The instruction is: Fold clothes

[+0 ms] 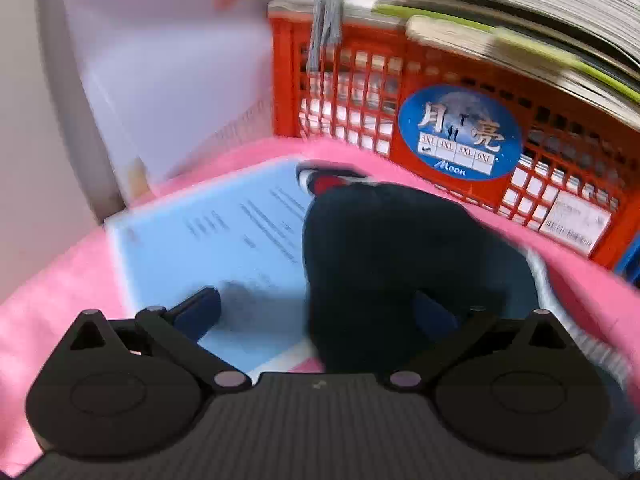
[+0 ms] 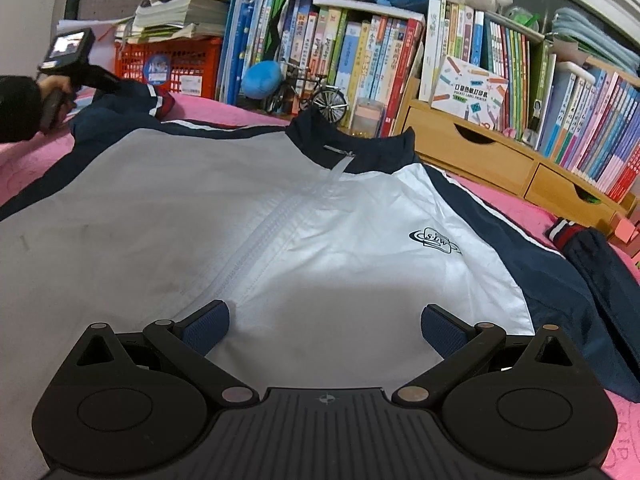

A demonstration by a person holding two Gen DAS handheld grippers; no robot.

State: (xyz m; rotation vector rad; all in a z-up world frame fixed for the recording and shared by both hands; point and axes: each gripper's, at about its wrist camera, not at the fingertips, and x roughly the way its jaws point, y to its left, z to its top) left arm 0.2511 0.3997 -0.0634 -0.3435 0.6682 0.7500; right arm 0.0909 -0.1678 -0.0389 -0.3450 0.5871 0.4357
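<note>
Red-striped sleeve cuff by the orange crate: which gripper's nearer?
Left. The left gripper hovers open over that sleeve, its cuff just ahead. The right gripper sits open over the jacket's white front.

Jacket (image 2: 304, 216) flat, front up, on bed cover (image 2: 516, 204); crate (image 2: 176, 66) behind its left sleeve (image 1: 384, 264), shelf of books (image 2: 360, 52) behind collar, drawers (image 2: 480, 152) right.

The left wrist view is smeared with motion blur: the red plastic lattice crate (image 1: 460, 92) and pale blue printed sheet (image 1: 208, 240) streak. The right wrist view is sharp and evenly lit, with a soft shadow across the white-and-navy zip jacket (image 2: 280, 240) toward 9 o'clock. Fisheye bending curves both edges.
</note>
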